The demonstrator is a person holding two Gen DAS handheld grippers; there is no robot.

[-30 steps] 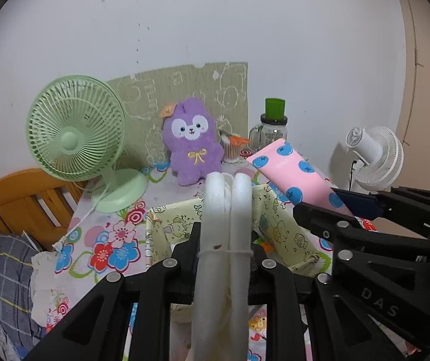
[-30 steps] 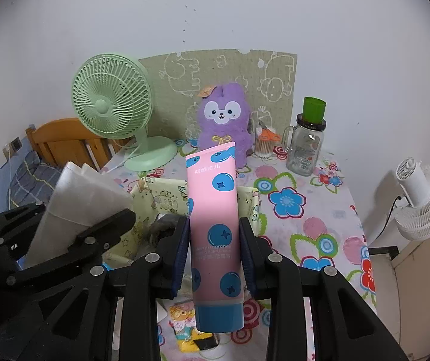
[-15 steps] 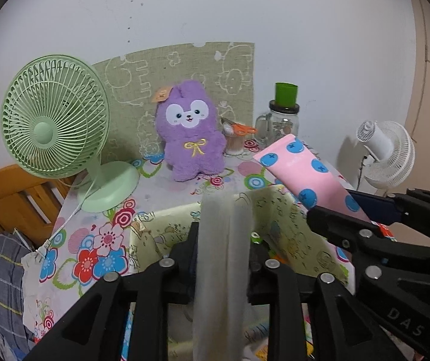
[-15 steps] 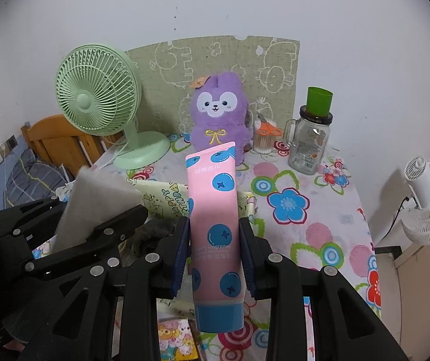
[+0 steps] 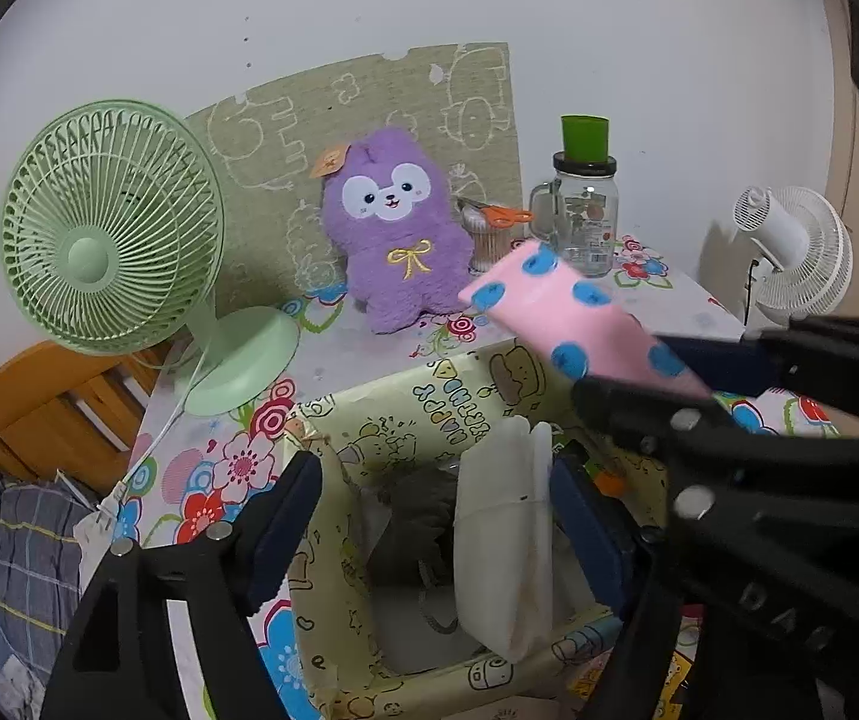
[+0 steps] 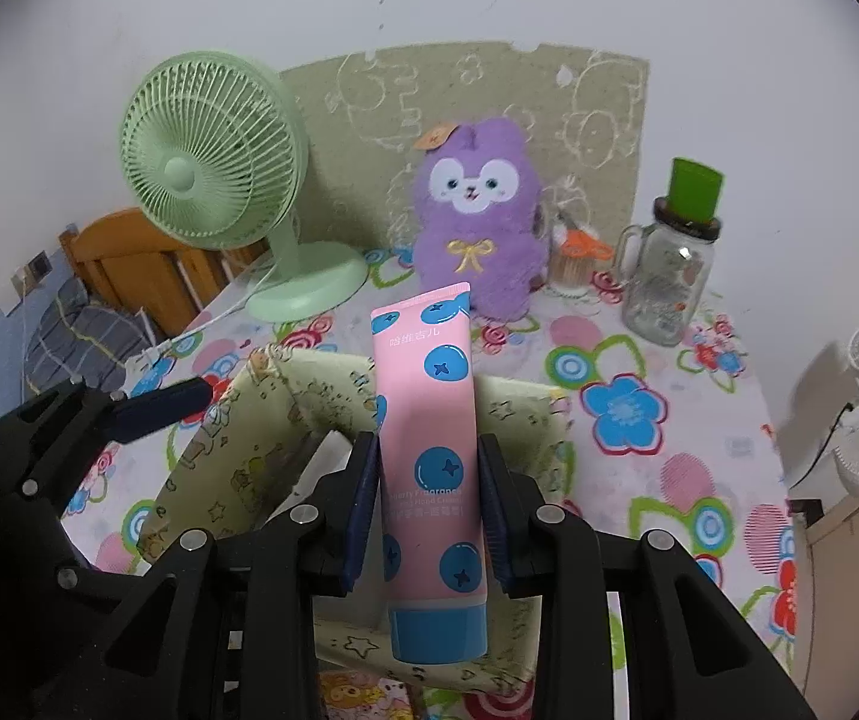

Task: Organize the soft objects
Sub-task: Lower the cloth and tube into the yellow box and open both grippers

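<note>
Pale yellow fabric box (image 5: 429, 384) with cartoon print sits near the front edge of the flowered tabletop (image 6: 657, 360). Left gripper (image 5: 435, 516) hangs over the box, jaws opening; 1 white foam pack (image 5: 504, 546) stands between them inside the box, leaning against the right pad and clear of the left pad. A grey item lies in the box beside the pack, too dim to identify. Right gripper (image 6: 429, 504) is clamped on 1 pink tube (image 6: 429, 444) with blue dots, cap end toward the camera, held above the box's right rim. Along the back edge: green fan (image 5: 111, 228) at the left corner, purple plush (image 5: 396, 234) at the middle, glass jar (image 5: 585, 210) toward the right.
</note>
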